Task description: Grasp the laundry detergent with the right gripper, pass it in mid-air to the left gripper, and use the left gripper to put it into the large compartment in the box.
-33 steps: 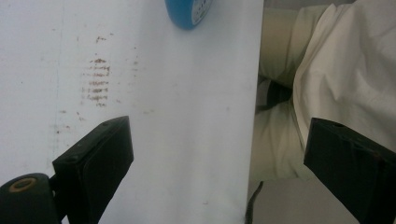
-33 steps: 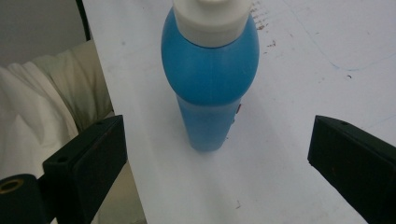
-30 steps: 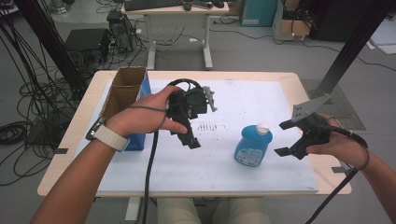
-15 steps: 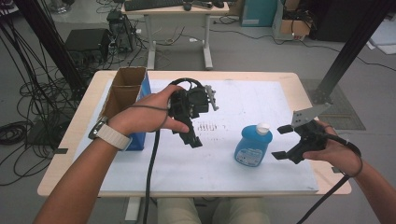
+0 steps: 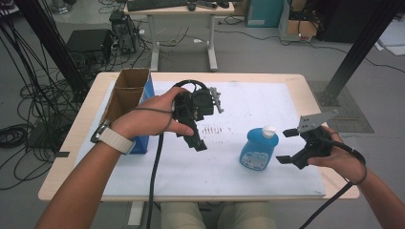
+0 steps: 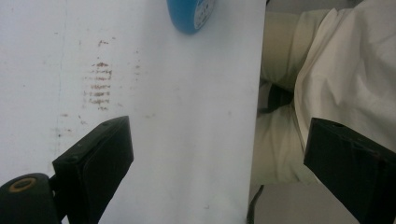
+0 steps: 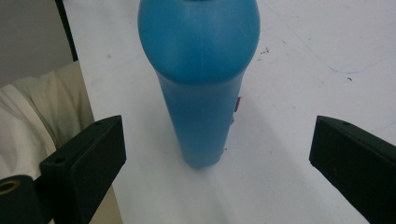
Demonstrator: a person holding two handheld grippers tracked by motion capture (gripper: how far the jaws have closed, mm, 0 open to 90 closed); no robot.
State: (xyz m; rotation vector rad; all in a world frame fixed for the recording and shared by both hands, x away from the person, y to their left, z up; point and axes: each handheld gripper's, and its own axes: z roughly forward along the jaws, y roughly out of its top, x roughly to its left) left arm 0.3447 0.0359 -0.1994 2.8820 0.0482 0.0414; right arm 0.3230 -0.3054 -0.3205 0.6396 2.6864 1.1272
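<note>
- The right gripper (image 5: 285, 145) hovered near the desk's (image 5: 305, 86) front right corner, jaws spread wide, empty, aimed at the bottle (image 5: 258, 148).
- The blue bottle stood upright just beside it, untouched.
- The left gripper (image 5: 197, 138) hung wide open mid-desk.
- The cardboard box (image 5: 125, 93) sat at the left edge.

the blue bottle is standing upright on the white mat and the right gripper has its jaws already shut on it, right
Not quite. The blue bottle does stand upright on the white mat, but the right gripper is open: the right gripper view shows its jaws wide apart, clear of the bottle.
</note>
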